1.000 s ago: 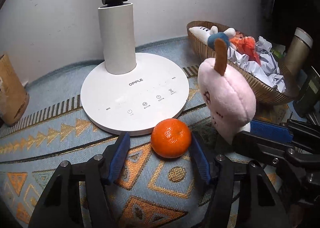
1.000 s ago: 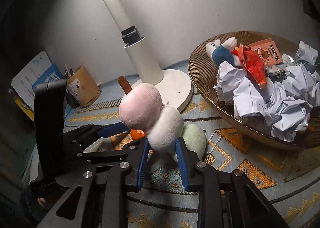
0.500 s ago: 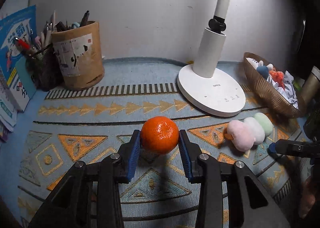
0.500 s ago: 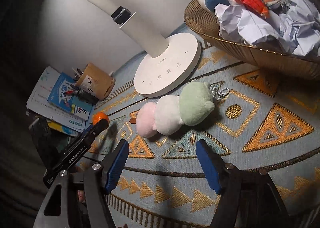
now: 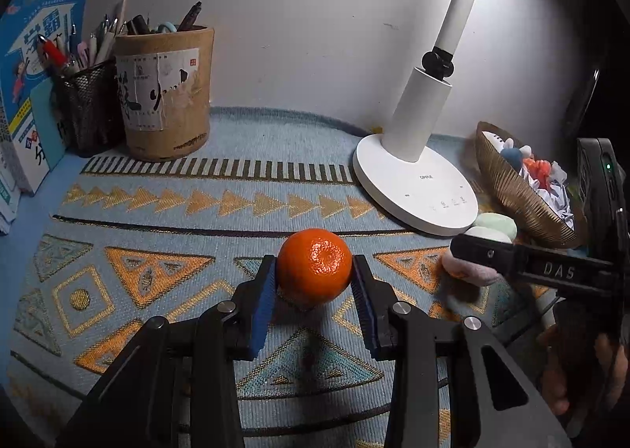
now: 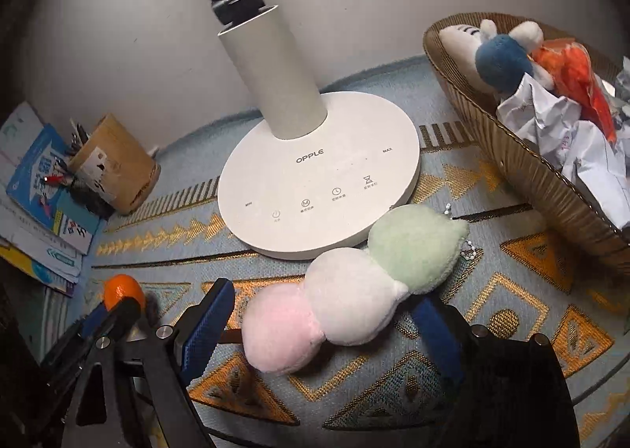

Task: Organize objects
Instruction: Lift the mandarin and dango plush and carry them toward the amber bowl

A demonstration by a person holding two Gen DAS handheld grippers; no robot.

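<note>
At the far left, a stack of blue-covered workbooks (image 5: 27, 86) leans against the wall, with a black mesh pen holder (image 5: 84, 105) and a brown cardboard pen cup (image 5: 165, 93) just beside it on the patterned blue and gold mat (image 5: 165, 211). Near the middle of the mat, the left gripper (image 5: 315, 282) is closed on a tangerine (image 5: 315, 267), its blue pads pressed against both sides of the fruit (the right wrist view shows the same fruit (image 6: 123, 290) at the tip of that tool, well apart from the toy). Further right stands a white desk lamp (image 5: 413, 180), its round base flat on the mat. Just in front of the base lies a plush dumpling skewer (image 6: 354, 290) in pink, white and green, its green end touching the base's edge. The right gripper (image 6: 319, 326) has just been opening and now stands wide, its blue fingers (image 6: 204, 326) on either side of the toy without pressing it. At the far right, a woven basket (image 6: 523, 168) holds crumpled paper (image 6: 567, 133), a blue and white plush (image 6: 500, 58) and an orange wrapper (image 6: 571, 74).
</note>
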